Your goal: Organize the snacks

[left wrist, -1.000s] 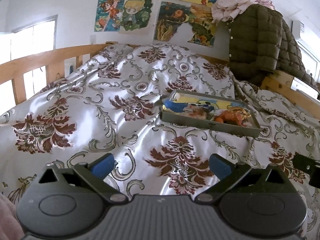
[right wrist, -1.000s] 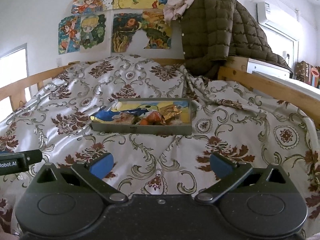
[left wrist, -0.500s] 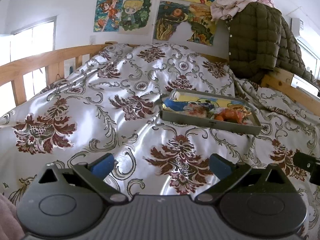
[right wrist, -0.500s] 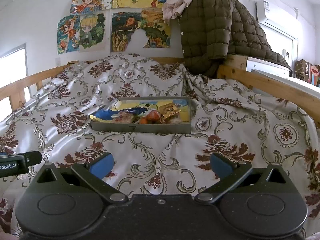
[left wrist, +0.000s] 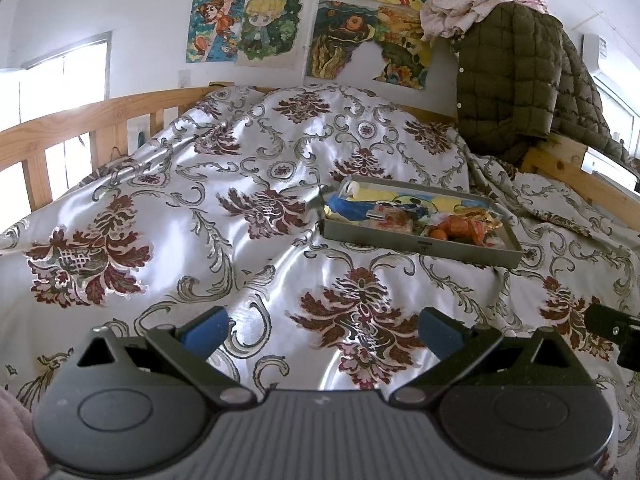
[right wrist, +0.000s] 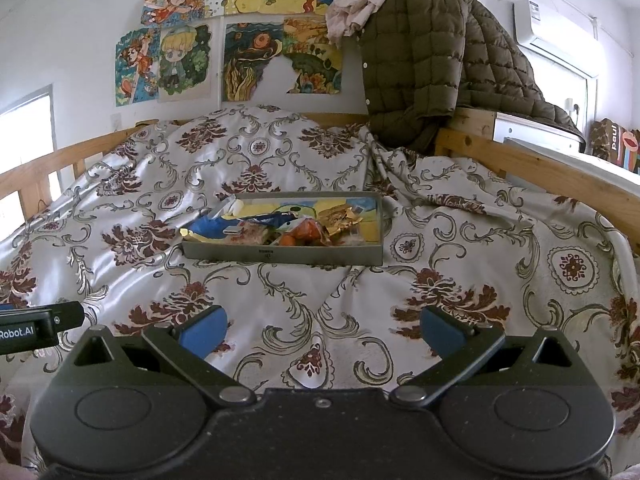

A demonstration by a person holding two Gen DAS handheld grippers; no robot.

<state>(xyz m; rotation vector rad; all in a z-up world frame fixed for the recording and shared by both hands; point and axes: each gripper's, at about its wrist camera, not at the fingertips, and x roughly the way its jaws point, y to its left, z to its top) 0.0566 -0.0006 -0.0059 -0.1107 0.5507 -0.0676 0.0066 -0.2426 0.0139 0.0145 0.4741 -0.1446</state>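
A shallow grey tray (left wrist: 420, 245) (right wrist: 280, 255) lies on a bed with a floral satin cover. It holds several snacks: a blue packet (left wrist: 352, 210) (right wrist: 212, 226), orange pieces (left wrist: 456, 226) (right wrist: 304, 234) and gold wrappers (left wrist: 480, 216) (right wrist: 340, 214). My left gripper (left wrist: 322, 330) is open with nothing between its blue pads, well short of the tray, which sits ahead and to the right. My right gripper (right wrist: 320, 328) is also open and holds nothing, with the tray straight ahead and apart from it.
Wooden bed rails (left wrist: 80, 120) (right wrist: 540, 164) run along both sides. A quilted olive jacket (left wrist: 516, 88) (right wrist: 432, 64) hangs over the far right corner. Drawings (right wrist: 240, 56) cover the wall behind. The other gripper shows at each view's edge (left wrist: 616, 332) (right wrist: 32, 330).
Both views have tilted slightly, so the tray sits a little higher in frame. Both grippers remain open and nothing has been touched.
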